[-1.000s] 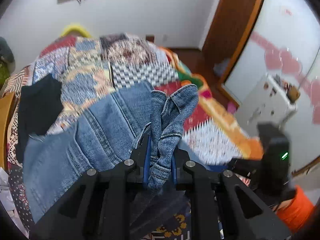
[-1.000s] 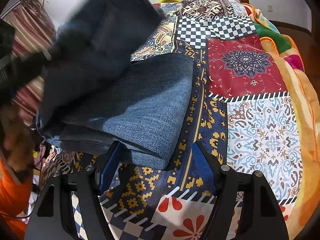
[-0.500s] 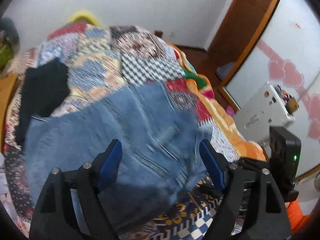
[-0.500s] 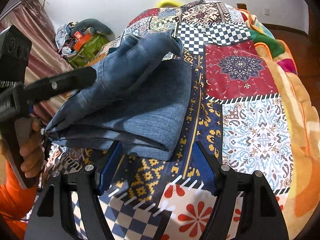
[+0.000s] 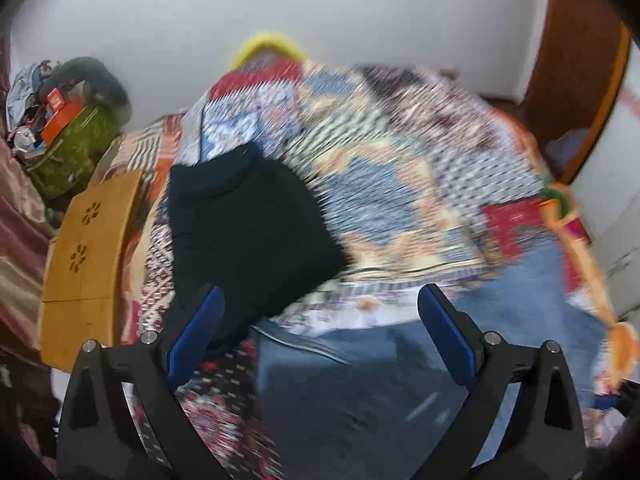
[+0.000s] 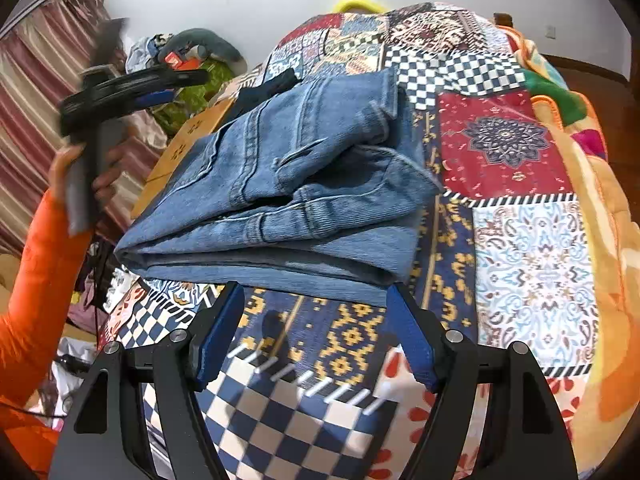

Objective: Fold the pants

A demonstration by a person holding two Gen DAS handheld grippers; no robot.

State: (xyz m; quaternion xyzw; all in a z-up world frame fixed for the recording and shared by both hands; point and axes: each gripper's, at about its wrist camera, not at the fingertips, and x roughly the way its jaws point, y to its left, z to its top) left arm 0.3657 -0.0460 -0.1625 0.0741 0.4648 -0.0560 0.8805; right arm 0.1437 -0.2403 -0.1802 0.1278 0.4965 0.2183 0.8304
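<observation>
Blue jeans lie folded in a thick stack on the patchwork quilt. My right gripper stands open at the stack's near folded edge and its jaws are spreading a little wider. Its pads do not press on the denim. My left gripper hangs above the bed with its jaws opening wide and nothing between them. A blurred part of the jeans lies below it to the right. In the right wrist view the left gripper is off to the left of the stack, held by a hand in an orange sleeve.
A black garment lies on the quilt beyond the left gripper. A wooden lap table sits at the bed's left edge, with a green bag and clutter behind it. A wooden door stands at the right.
The left gripper let go of the jeans' leg ends, opened wide and swung away to the left. The jeans dropped into a folded stack. The right gripper hardly moved.
</observation>
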